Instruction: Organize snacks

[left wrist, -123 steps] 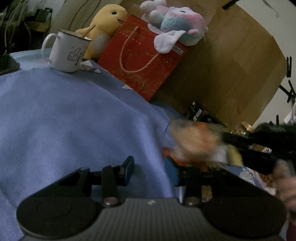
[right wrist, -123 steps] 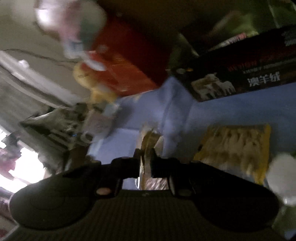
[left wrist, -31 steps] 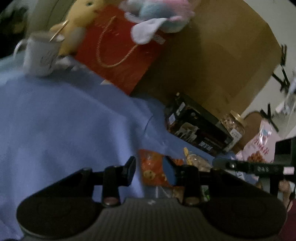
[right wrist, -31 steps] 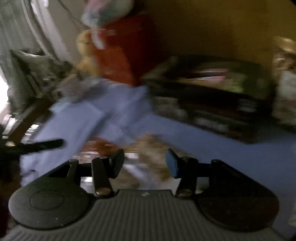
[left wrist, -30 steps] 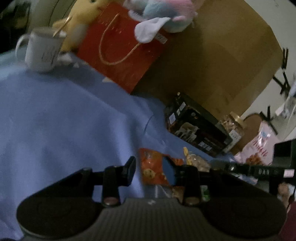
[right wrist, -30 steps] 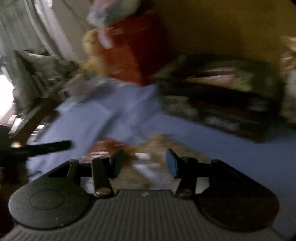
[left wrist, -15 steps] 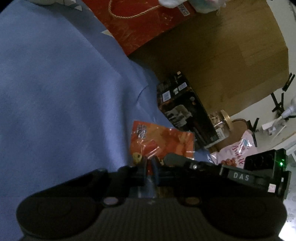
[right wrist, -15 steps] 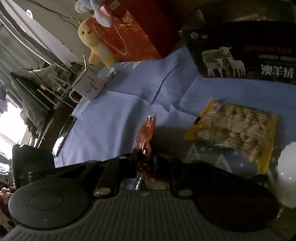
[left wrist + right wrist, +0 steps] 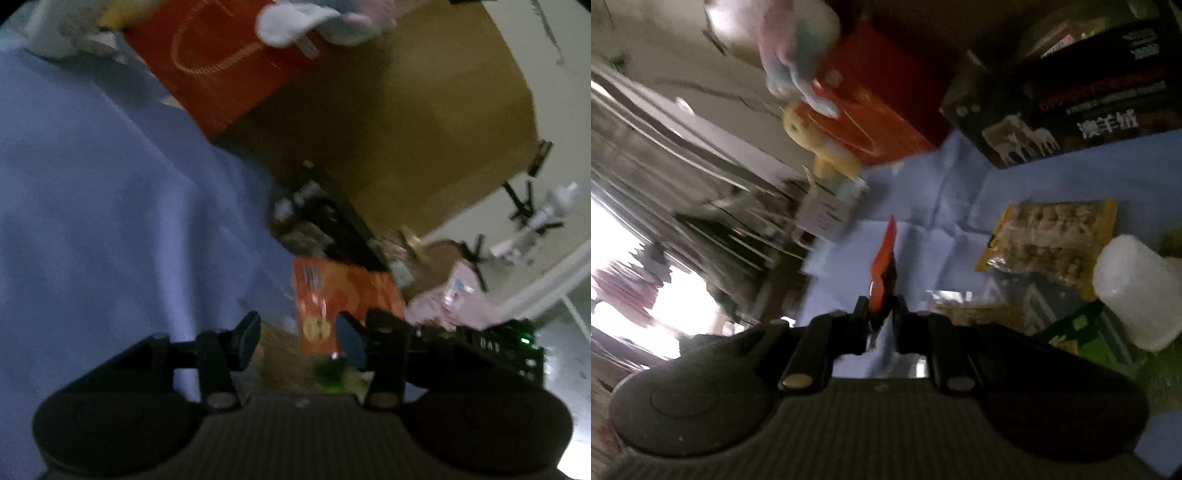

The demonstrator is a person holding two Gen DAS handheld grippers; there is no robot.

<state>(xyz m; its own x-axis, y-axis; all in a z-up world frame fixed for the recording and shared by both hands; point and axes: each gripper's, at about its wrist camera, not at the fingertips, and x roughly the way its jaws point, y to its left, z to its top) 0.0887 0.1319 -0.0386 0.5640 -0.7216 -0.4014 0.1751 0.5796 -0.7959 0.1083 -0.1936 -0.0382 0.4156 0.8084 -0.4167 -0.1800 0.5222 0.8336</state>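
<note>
An orange snack packet (image 9: 343, 295) hangs edge-on between the pads of my right gripper (image 9: 881, 319), which is shut on its lower edge (image 9: 884, 266). In the left wrist view the same packet shows flat, just beyond my left gripper (image 9: 295, 341). The left jaws are opening and their pads stand clear of the packet. The right gripper's black body (image 9: 480, 347) reaches in from the right. A yellow-edged bag of pale snacks (image 9: 1052, 232) lies on the blue cloth (image 9: 945, 206).
A black box with sheep printed on it (image 9: 1071, 110) stands behind the snacks. A red gift bag (image 9: 221, 62) with plush toys leans at the back. A white plastic tub (image 9: 1137, 291) and a green packet (image 9: 1086, 332) lie at the right, a pink bag (image 9: 454, 295) further off.
My left gripper was shut on the orange packet half a second ago and has let go. The right gripper closed on the packet and has rolled, holding it edge-on.
</note>
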